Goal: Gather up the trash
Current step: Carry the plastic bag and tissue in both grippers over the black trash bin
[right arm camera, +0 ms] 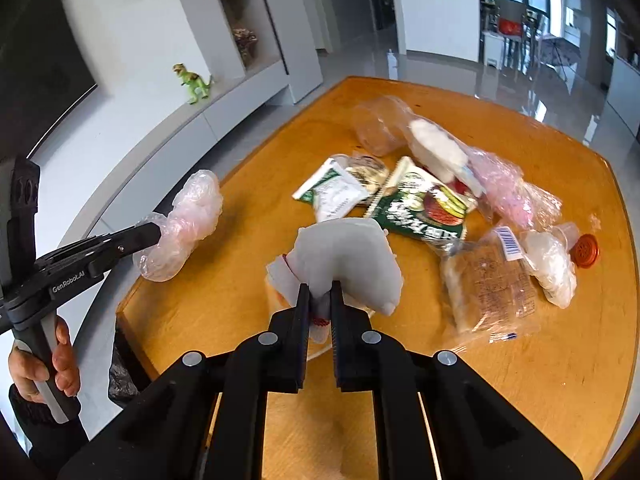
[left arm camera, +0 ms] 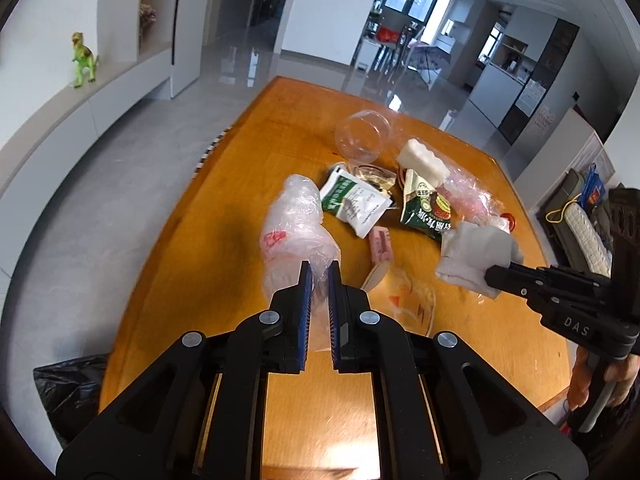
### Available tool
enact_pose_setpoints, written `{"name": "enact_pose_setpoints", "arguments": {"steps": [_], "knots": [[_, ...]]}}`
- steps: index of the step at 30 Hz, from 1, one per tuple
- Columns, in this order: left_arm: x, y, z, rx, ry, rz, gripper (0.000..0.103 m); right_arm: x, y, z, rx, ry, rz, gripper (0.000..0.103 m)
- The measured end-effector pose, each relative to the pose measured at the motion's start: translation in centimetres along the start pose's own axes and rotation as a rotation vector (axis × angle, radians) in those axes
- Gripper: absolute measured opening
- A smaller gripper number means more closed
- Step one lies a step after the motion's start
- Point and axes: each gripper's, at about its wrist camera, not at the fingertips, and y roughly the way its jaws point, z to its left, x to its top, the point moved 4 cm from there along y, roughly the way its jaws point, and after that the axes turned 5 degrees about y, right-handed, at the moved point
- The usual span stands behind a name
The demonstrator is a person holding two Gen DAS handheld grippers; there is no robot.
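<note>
Above the orange table [left arm camera: 248, 152], left gripper [left arm camera: 319, 270] clamped on a crumpled clear plastic bag [left arm camera: 294, 224]; right gripper [right arm camera: 319, 289] clamped on a white tissue wad [right arm camera: 344, 256]. Both items lifted off the tabletop. Remaining wrappers [right arm camera: 424, 204] lie mid-table.

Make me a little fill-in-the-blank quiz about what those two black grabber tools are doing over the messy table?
1. The left gripper is shut on a crumpled clear ____ bag.
2. The right gripper pinches a crumpled white ____.
3. The litter lies on a table made of ____.
4. A green toy ____ stands on the ledge by the wall.

Missing words: plastic; tissue; wood; dinosaur
</note>
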Motion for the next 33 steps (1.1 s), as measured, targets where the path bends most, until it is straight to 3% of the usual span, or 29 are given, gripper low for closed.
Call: {"name": "enact_pose_setpoints", "arguments": {"steps": [7,15,27,33], "knots": [[-4.7,-5.7,3.9,0.100,-0.054,-0.046,0.007,-2.3,1.0,6.9,0.069,-0.112,0.033,0.011],[-12.4,-11.7,9.8,0.251,-0.164,-0.061,0.007,-6.1,3.5,16.8,0.181,-0.280,0.114,0.011],[-25.8,-16.9,19.5,0.476,-0.433,0.032,0.007,-13.8,7.7,30.5,0.341,-0.504,0.287,0.011],[-29.7,-17.6,22.5,0.514,-0.552,0.068,0.007,-16.1,11.2,35.3,0.379,-0.570,0.391,0.012]]}}
